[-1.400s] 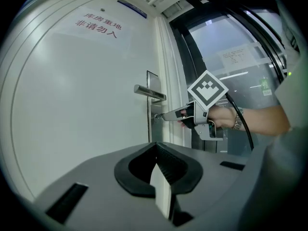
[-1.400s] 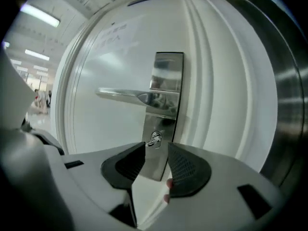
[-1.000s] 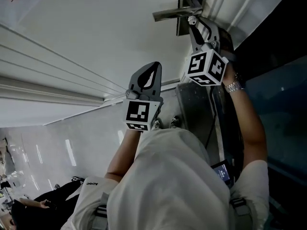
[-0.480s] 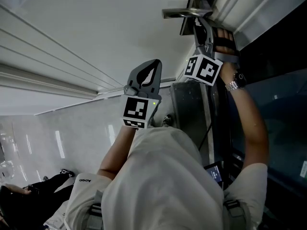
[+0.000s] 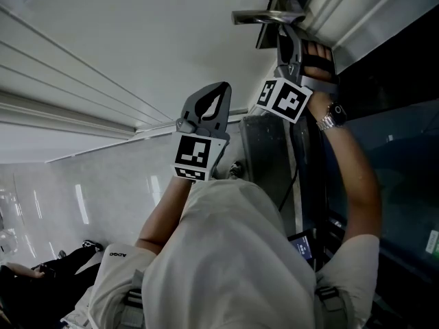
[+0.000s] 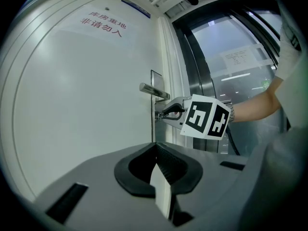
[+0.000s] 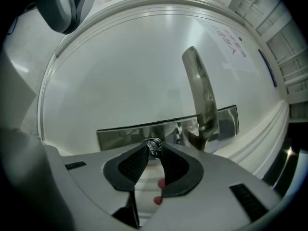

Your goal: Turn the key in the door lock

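The white door (image 5: 137, 40) carries a metal lever handle (image 5: 264, 17) on a steel lock plate (image 7: 130, 131). A small key with a ring (image 7: 154, 147) sticks out of the plate beside the handle (image 7: 199, 95). My right gripper (image 7: 154, 151) has just been closing its jaws, and its tips now pinch the key head. The left gripper view shows that gripper (image 6: 163, 113) reaching the lock just under the handle (image 6: 154, 90). My left gripper (image 5: 209, 101) hangs shut and empty in front of the door, lower and to the left of the lock.
A dark glass panel in a metal frame (image 5: 398, 149) stands right of the door. Red print (image 6: 103, 23) marks the door's upper part. A wristwatch (image 5: 329, 118) sits on the right arm. Someone sits on the floor at the far left (image 5: 41, 273).
The right gripper has rolled at the lock, its marker cube tilting, and its jaws have drawn in on the key. The left gripper has kept its place.
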